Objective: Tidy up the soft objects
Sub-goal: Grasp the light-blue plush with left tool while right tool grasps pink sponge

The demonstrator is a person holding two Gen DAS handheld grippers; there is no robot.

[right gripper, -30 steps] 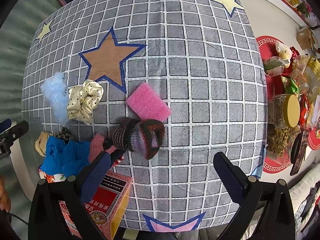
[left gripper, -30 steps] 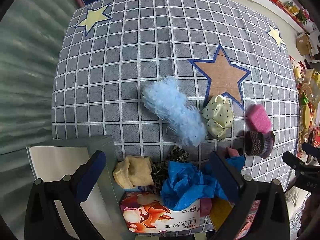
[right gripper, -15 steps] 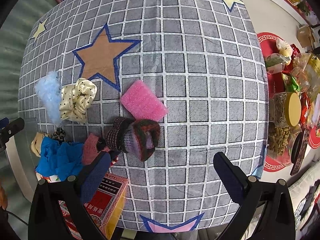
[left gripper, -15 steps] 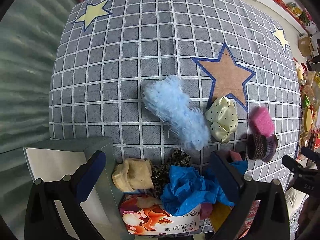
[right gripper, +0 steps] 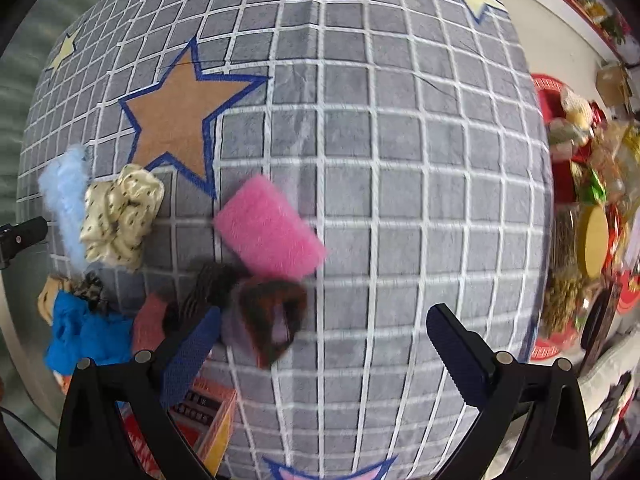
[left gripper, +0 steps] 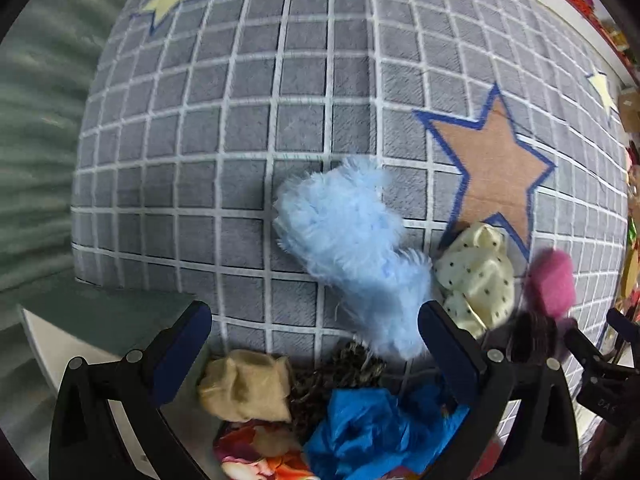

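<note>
Soft items lie on a grey checked cloth with stars. A fluffy light-blue piece lies just ahead of my open, empty left gripper. Beside it are a cream dotted scrunchie and a pink sponge. A tan piece, a leopard scrunchie and a blue cloth sit on a floral box. In the right wrist view the pink sponge and a dark knitted piece lie ahead of my open, empty right gripper.
A red printed box stands under the right gripper's left finger. A white and grey box sits at the cloth's near left edge. Jars, snacks and a red mat crowd the right side.
Both grippers have moved forward and lower toward the cloth, so the soft items look larger and nearer. Both stay open. No item has moved.
</note>
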